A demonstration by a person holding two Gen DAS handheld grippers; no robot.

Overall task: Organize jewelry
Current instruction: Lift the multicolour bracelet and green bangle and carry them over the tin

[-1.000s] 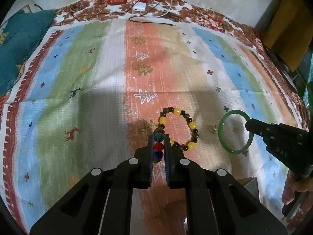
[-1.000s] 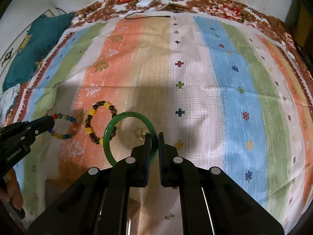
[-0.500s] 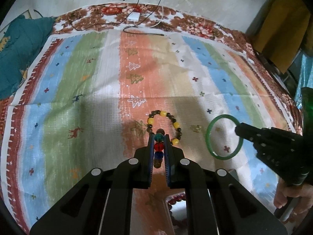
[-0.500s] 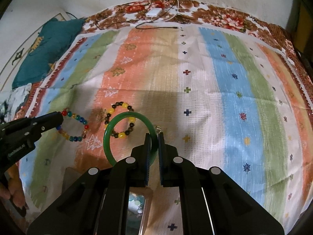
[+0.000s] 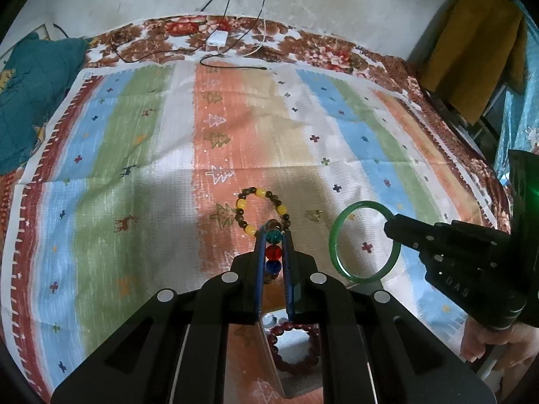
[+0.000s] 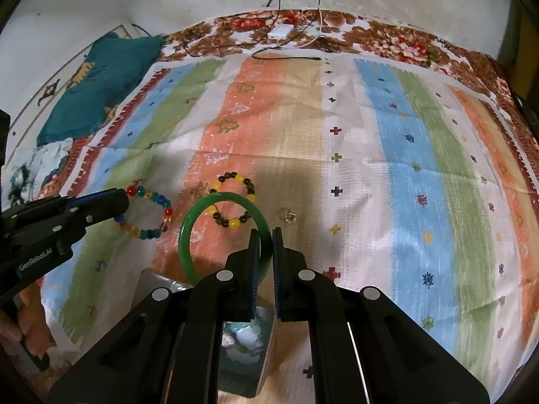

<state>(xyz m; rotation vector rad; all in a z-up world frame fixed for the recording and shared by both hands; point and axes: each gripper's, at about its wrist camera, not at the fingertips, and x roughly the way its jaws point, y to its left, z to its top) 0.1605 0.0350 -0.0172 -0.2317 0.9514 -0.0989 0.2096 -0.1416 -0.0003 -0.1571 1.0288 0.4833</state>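
— Which step are they on, do you think?

— Carrying, I'd say. Both tongs are loaded. The left gripper point(image 5: 273, 252) is pinched narrow on the multicolored bead bracelet point(image 6: 148, 212), with its teal, red and blue beads stacked between the pads. The right gripper point(image 6: 266, 252) is closed on the rim of the green bangle point(image 6: 215, 232), and the ring stands out to that gripper's left, held off the striped cloth point(image 5: 141, 202).

— And the third 1?

— The yellow-and-dark bead bracelet point(image 5: 261, 210) lies flat on the orange stripe, just beyond the left gripper's tips, touched by neither.

— Where does it all go?

— Look beneath the grippers: a compartmented box point(image 5: 269, 363). In the left view 1 cell holds a dark red bead bracelet point(image 5: 294, 346); in the right view a cell holds pale bits I can't identify.

— So next?

— My guess: lower each piece over a cell and open the tongs. The bangle looks rigid and wide, so it may need tilting to fit; the beads should slump in easily.
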